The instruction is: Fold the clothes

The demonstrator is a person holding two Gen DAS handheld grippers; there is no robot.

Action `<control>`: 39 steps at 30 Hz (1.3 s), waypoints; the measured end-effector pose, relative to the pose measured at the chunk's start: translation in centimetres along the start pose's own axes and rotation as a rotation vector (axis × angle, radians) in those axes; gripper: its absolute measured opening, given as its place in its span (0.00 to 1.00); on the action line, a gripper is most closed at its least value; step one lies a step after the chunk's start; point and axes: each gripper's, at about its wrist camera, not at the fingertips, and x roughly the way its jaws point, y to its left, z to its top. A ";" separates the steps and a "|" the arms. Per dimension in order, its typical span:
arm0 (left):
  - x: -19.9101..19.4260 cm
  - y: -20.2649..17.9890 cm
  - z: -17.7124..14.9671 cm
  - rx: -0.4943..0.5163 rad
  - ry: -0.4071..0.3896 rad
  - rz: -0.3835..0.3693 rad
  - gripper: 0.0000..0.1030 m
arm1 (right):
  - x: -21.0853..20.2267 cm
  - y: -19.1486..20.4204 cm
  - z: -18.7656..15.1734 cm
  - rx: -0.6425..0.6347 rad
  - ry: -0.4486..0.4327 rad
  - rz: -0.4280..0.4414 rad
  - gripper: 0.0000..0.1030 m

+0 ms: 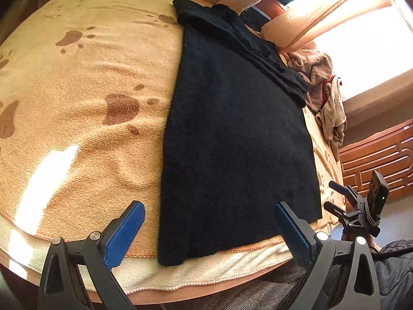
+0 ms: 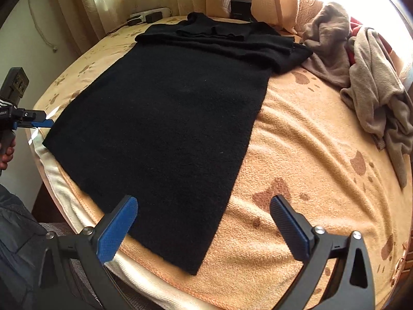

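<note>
one big bed blanket [image 2: 309, 155], peach with brown paw prints, carries everything, and the black sweater [image 2: 160, 118] lies flat along it with its hem at the near edge and its sleeves folded across the chest at the far end. a heap of beige clothes [image 2: 366, 82] waits well apart on my right. my left gripper [image 1: 209, 232] hovers over the hem with its jaws wide apart and nothing between them; my right gripper [image 2: 204, 230] hangs over the hem's right corner, equally spread and empty. next, i judge, comes folding the bottom up toward the shoulders. to do it well i should pinch both hem corners level with each other, catch every layer of knit but not the blanket, lift together, and lay the hem squarely so the edges line up without a skewed crease.
</note>
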 end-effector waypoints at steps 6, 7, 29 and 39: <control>1.4 -0.1 -0.7 -0.039 0.068 0.054 0.50 | 0.4 0.2 0.1 0.024 0.010 0.034 1.00; 1.5 0.0 -0.5 -0.051 0.077 0.073 0.24 | 0.4 0.2 0.1 0.022 0.011 0.034 1.00; 1.8 1.0 -1.0 -0.100 0.079 0.149 0.10 | 1.4 -1.6 -1.4 0.170 0.064 0.119 0.60; 1.5 1.8 -1.6 -0.120 0.082 0.132 0.10 | 2.1 -0.2 -1.0 0.111 0.093 0.075 0.12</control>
